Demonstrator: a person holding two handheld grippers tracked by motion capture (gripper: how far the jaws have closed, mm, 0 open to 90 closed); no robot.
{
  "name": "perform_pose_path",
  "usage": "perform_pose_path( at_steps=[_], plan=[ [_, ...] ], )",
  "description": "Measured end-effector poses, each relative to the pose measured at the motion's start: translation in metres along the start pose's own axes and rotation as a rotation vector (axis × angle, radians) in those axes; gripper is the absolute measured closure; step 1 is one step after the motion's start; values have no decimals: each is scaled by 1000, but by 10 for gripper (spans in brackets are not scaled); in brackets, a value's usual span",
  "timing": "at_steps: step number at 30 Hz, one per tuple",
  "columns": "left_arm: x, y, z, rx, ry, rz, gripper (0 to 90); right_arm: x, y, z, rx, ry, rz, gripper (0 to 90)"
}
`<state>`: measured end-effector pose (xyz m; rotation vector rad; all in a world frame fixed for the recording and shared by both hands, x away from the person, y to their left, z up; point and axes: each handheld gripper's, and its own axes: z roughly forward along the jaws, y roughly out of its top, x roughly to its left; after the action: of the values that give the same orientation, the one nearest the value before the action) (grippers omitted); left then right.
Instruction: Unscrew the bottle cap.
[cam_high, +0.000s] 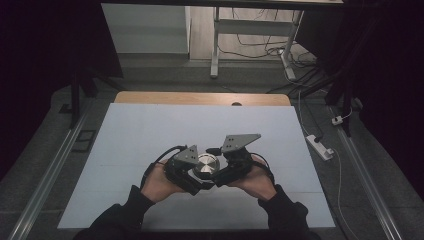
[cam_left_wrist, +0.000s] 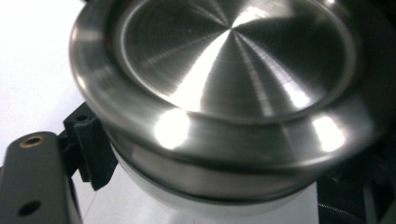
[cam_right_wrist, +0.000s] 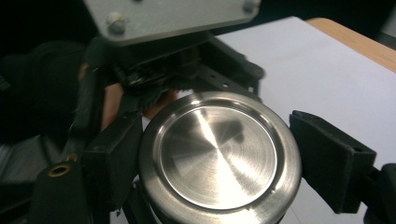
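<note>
A round brushed-steel tin (cam_high: 206, 165) with a recessed shiny top is held just above the white table sheet (cam_high: 150, 130), near its front middle. My left gripper (cam_high: 196, 176) comes at it from the left and my right gripper (cam_high: 223, 169) from the right. In the right gripper view the tin (cam_right_wrist: 218, 156) sits between that gripper's two black pads (cam_right_wrist: 329, 158), both against its rim. In the left gripper view the tin (cam_left_wrist: 224, 84) is very close, a ribbed black pad (cam_left_wrist: 91, 149) presses its side under the rim, and the other jaw is hidden.
The white sheet lies on a wooden table (cam_high: 200, 97) whose far edge shows. Beyond it stand a desk frame (cam_high: 216, 45) and loose cables (cam_high: 260, 47) on the floor. A power strip (cam_high: 320, 146) lies right of the table. Metal rails (cam_high: 45, 185) run along both sides.
</note>
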<state>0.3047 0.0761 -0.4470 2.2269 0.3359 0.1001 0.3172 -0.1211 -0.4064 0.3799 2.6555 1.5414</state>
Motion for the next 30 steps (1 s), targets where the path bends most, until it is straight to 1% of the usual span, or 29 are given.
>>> perform_pose_path(
  at_steps=[2, 3, 4, 5, 6, 7, 9, 10, 11, 12, 13, 14, 15, 17, 20, 22, 24, 26, 27, 29, 30],
  plan=[
    [-1, 0, 1, -5, -24, 20, 155, -2, -1, -2, 0, 40, -28, 196],
    [-2, 0, 1, -8, -32, 24, 155, -3, -2, -3, 2, 65, -44, 194],
    [-3, 1, 2, -9, -33, 23, 156, -3, -3, -4, 3, 80, -48, 193],
    [-3, 2, 2, -8, -25, 17, 155, -4, -3, -5, 2, 88, -42, 191],
    [-3, 2, 1, -11, -15, 14, 155, -4, -3, -6, 3, 83, -24, 170],
    [-3, 2, 0, -15, -6, 1, 155, -4, -2, -7, 5, 66, -5, 134],
    [-1, 2, -3, -17, 41, -25, 155, -3, 2, -10, 1, 30, 36, 78],
    [-1, 2, -4, -17, 59, -36, 155, -1, 3, -12, -4, 9, 53, 73],
    [-1, 2, -4, -17, 59, -36, 155, 1, 5, -12, -3, -24, 60, 73],
    [1, 1, -5, -21, 101, -72, 155, 5, 7, -12, 0, -83, 60, 77],
    [1, 1, -5, -22, 119, -88, 155, 8, 8, -11, 3, -121, 62, 84],
    [1, 1, -5, -19, 138, -94, 155, 12, 10, -9, 7, -167, 63, 87],
    [1, 1, -5, -17, 161, -104, 155, 15, 10, -7, 4, -197, 56, 101],
    [0, 1, -4, -10, 171, -102, 155, 21, 11, -2, -2, -242, 53, 121],
    [-1, 1, -3, -6, 172, -103, 155, 24, 11, 4, -2, -284, 48, 152],
    [-3, 2, -2, -10, 173, -101, 155, 24, 9, 7, 9, -294, 54, 177],
    [-3, 3, -3, -10, 169, -101, 155, 24, 8, 8, 1, -297, 53, 192],
    [-2, 2, -4, -8, 150, -89, 155, 24, 8, 7, -1, -285, 46, 195],
    [-1, 2, -5, -8, 130, -82, 155, 23, 8, 7, -1, -271, 39, 196],
    [1, 0, -6, -20, 76, -67, 155, 21, 8, 4, 5, -229, 32, 196],
    [1, -1, -6, -34, 49, -67, 155, 19, 8, 3, 5, -199, 24, 196]
  ],
)
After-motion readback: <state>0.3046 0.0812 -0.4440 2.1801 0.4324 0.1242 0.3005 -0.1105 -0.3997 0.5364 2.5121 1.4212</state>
